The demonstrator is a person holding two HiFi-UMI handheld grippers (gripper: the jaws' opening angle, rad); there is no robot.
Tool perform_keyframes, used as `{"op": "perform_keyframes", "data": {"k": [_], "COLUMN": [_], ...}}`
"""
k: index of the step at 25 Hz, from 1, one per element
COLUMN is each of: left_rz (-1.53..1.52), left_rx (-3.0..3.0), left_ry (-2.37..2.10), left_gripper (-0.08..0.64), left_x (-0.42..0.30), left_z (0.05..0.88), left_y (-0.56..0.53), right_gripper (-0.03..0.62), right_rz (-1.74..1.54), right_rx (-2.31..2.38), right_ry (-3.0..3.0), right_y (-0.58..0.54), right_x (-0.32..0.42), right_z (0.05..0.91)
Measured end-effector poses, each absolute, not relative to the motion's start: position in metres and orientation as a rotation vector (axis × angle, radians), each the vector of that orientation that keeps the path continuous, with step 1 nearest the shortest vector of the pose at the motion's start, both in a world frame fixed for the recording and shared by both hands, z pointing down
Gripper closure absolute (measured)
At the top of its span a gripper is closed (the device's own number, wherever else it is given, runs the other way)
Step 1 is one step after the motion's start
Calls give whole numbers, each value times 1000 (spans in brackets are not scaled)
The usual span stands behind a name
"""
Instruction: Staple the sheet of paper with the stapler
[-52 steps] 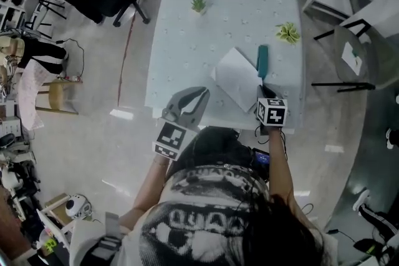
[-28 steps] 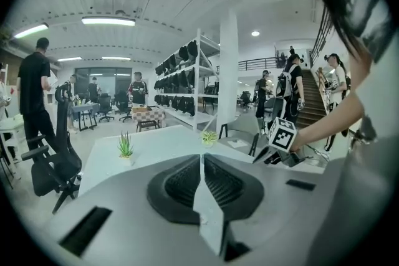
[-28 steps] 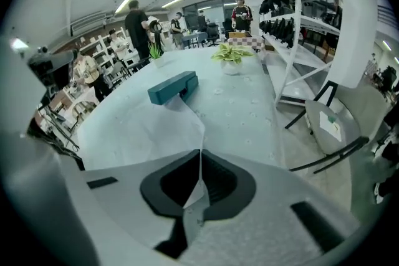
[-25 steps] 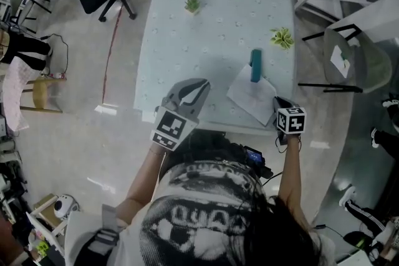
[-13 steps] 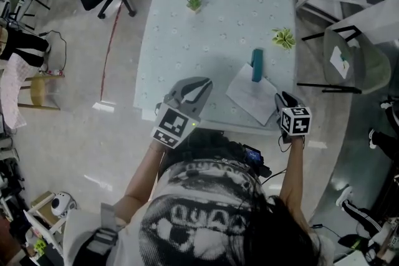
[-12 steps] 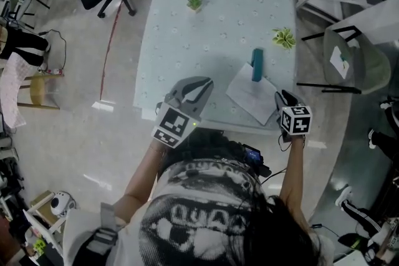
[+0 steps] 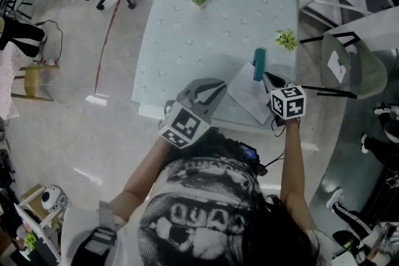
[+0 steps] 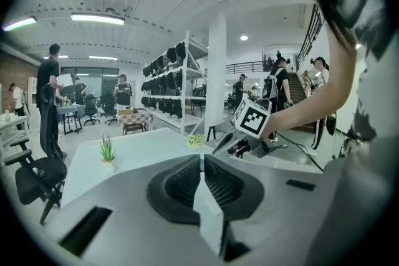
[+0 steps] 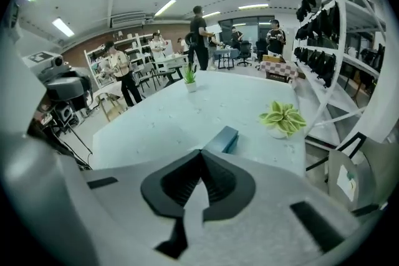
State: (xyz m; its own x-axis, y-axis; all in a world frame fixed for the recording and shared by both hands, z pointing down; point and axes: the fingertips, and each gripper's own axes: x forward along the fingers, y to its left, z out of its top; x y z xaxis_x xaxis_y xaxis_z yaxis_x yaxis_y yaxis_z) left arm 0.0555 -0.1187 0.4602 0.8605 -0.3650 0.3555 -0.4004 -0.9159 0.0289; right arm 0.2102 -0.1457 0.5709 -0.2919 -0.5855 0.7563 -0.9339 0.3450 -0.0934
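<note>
Pale speckled table point(image 7: 187, 40), teal stapler point(image 7: 259, 64) on white paper sheet point(image 7: 248, 94) corner

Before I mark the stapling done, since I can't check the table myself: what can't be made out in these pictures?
Any staple in the sheet of paper: too small, head view.
Paper's right corner: head view, covered by the right hand-held gripper, jaws closing, empty.
Paper in the right gripper view: all but hidden behind that gripper's body; only the stapler shows.
</note>
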Motion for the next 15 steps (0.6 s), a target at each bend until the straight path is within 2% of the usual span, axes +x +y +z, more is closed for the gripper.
{"op": "perform_keyframes", "data": {"k": [15], "left_rz": [501], "left_rx": [2874], "left_ry": [-724], "left_gripper": [543], "left_x": [19], "left_z": [465], "left_y": [-141], "right_gripper": [588], "right_rz": [756], "right_rx": [922], "right_ry": [-1830], "right_y": [-144], "right_x": [194], "right_z": [607]}}
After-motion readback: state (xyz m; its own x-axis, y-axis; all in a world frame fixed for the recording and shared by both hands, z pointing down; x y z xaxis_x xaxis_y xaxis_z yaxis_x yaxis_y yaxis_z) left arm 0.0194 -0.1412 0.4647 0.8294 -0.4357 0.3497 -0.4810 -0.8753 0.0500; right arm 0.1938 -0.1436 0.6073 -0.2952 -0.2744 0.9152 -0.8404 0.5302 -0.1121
